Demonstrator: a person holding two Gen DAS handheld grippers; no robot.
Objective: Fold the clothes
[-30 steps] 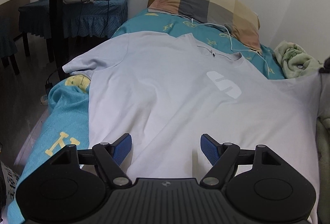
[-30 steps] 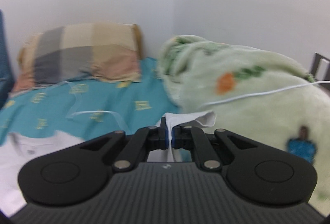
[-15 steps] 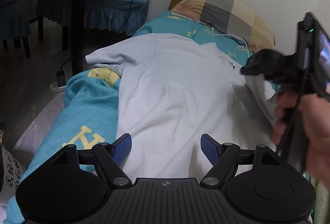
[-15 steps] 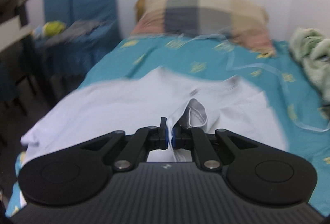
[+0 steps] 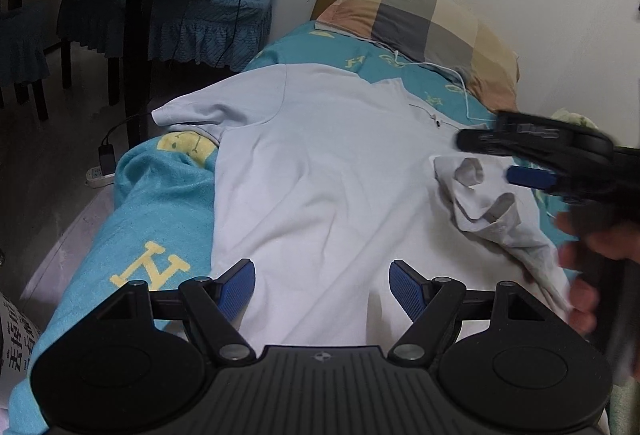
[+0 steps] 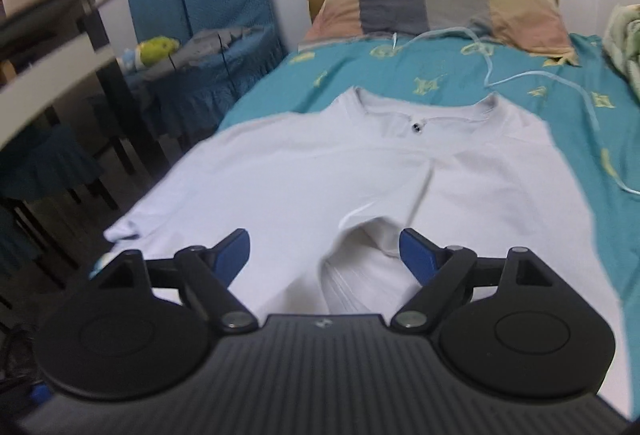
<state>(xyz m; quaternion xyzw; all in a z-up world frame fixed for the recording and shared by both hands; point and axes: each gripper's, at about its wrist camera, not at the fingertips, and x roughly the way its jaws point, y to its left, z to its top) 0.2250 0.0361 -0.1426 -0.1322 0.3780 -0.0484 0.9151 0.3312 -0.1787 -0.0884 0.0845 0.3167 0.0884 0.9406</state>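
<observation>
Since the earlier frame, the right gripper has let go of the sleeve; its blue fingers now stand wide apart above the cloth, gripping nothing. We find the white T-shirt spread flat on the bed, collar toward the pillow, with that right sleeve folded inward and lying crumpled on the chest. We note the other sleeve lies out flat, reaching the bed's left edge. We record the left gripper released as well, fingers apart over the shirt's lower part, holding nothing. Beneath the shirt lies a teal sheet with yellow motifs, and a thin white cable trails across it below the pillow. Beside the bed stands a blue-covered chair carrying soft toys.
</observation>
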